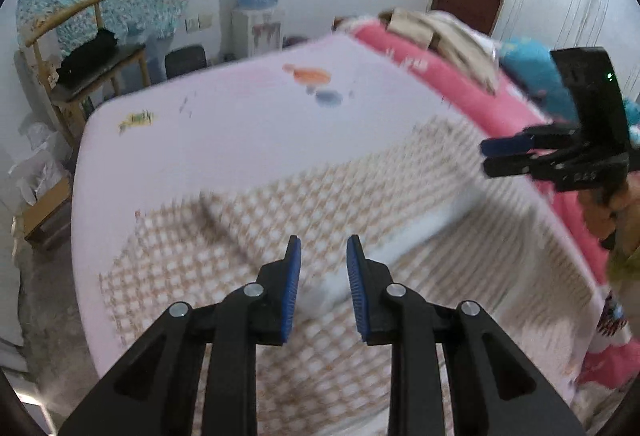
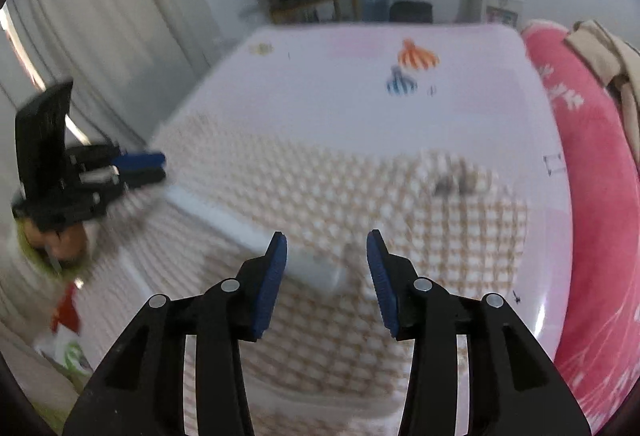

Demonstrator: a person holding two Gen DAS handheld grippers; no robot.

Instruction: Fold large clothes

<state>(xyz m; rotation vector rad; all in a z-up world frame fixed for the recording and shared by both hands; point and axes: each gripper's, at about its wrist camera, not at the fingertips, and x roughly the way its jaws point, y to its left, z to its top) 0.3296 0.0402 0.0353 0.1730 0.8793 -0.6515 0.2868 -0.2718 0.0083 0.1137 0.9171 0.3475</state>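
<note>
The checked garment lies spread on the pale pink bed sheet. The left hand-held gripper hangs above it, narrowly spread and holding nothing. The right hand-held gripper stands spread and empty over the cloth.

White characters are seen on the pink quilt, far right, but blurred beyond reading.

One checked garment, two hand-held grippers, one chair.
</note>
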